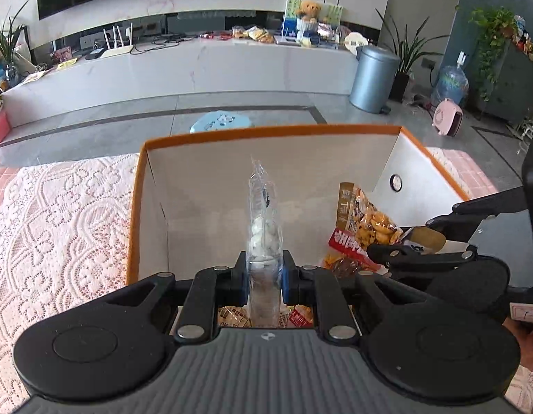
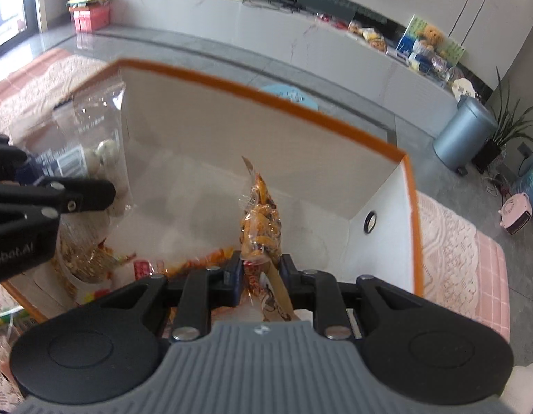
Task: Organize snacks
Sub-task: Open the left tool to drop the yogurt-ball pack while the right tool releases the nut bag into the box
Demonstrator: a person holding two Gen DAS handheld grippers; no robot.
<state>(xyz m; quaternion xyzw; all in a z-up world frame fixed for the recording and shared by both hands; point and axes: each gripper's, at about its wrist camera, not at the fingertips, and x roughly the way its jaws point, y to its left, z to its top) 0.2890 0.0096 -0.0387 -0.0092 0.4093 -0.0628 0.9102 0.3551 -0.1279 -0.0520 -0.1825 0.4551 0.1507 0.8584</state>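
Left wrist: your left gripper clamped on clear bag of white candies, over orange-rimmed box. Right wrist: your right gripper pinches orange snack packet inside same box.

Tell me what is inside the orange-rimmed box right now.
The orange-rimmed box holds red and orange snack packets on its near floor; its far floor looks bare. Both grippers' bags hang above. Anything beneath the grippers is hidden.
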